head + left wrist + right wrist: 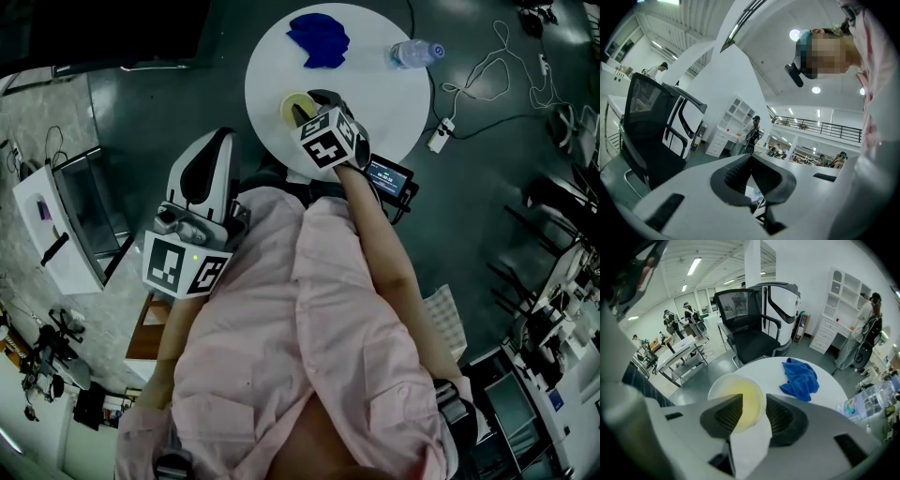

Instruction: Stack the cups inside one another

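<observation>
A pale yellow cup [289,103] [740,401] stands upright near the front edge of the round white table [375,112] [773,371]. I cannot tell if other cups are nested in it. My right gripper [305,105] [753,411] points steeply down at it and is open. One pad sits inside the cup, the other outside its right wall, and neither presses the wall. My left gripper [214,150] [750,159] is held level beside the person's body, away from the table. Its jaws meet at the tips with nothing between them.
A crumpled blue cloth [319,39] [799,380] lies at the table's far side and a clear water bottle [415,52] [869,401] at its right. A black office chair [750,329] [651,126] stands behind the table. A power strip [441,139] with cables lies on the floor.
</observation>
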A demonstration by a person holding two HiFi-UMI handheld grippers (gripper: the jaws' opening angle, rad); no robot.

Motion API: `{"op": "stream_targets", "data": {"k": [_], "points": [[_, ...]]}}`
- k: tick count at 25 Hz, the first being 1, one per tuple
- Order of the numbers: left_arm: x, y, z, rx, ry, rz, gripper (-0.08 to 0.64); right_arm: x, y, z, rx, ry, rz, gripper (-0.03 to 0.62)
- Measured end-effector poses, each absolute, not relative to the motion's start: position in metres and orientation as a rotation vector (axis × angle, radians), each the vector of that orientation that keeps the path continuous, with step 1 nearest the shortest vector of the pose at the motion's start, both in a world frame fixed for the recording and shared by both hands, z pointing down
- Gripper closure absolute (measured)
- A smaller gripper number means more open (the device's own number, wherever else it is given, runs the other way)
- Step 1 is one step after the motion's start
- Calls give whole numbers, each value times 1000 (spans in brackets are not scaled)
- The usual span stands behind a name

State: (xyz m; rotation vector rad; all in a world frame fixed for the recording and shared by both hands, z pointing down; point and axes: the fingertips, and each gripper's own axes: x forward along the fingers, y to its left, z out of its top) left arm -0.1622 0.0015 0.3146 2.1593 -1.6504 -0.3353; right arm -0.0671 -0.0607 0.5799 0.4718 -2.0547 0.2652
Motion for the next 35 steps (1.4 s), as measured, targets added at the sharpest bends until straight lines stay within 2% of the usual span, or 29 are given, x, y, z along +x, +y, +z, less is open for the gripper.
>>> {"op": "stream_targets", "data": {"k": [8,35], "points": [[-163,1,315,2153,-1651,-339,551,-63,-68,580,517,-2053,282,426],[-161,0,316,2157,-1644,-329,551,-69,-89,558,635,-2153,292,428]]}}
